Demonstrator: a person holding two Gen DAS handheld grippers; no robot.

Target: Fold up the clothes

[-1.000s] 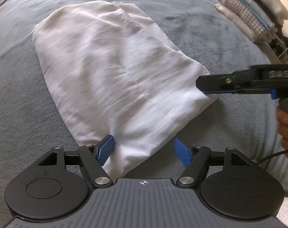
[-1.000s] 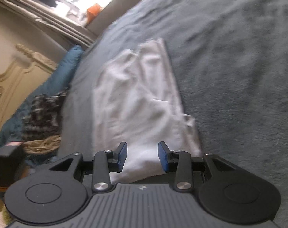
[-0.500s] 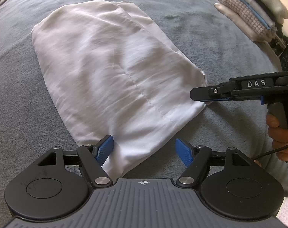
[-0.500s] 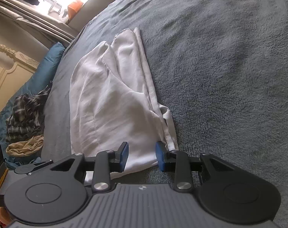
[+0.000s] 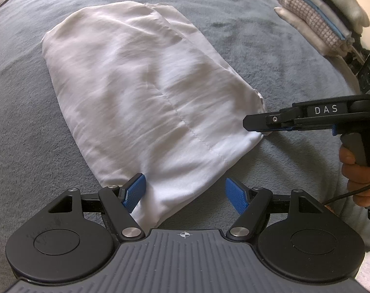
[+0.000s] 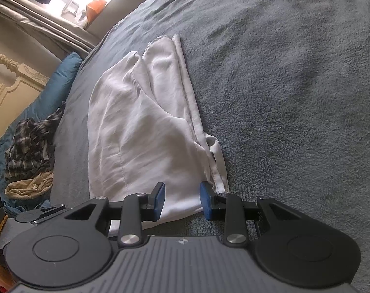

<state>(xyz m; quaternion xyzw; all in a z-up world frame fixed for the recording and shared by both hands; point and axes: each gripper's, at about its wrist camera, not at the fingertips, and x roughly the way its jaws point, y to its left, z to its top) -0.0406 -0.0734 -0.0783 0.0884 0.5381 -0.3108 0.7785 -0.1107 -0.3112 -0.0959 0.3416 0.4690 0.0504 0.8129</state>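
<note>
Gray bed w/ white garment.

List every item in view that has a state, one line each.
white garment: lying flat on the bed, partly folded, creased.
left gripper: open over the garment's near corner.
right gripper: open, jaws astride another corner.
stack of laundry: folded, piled.
plaid garment: crumpled, unfolded.
</note>
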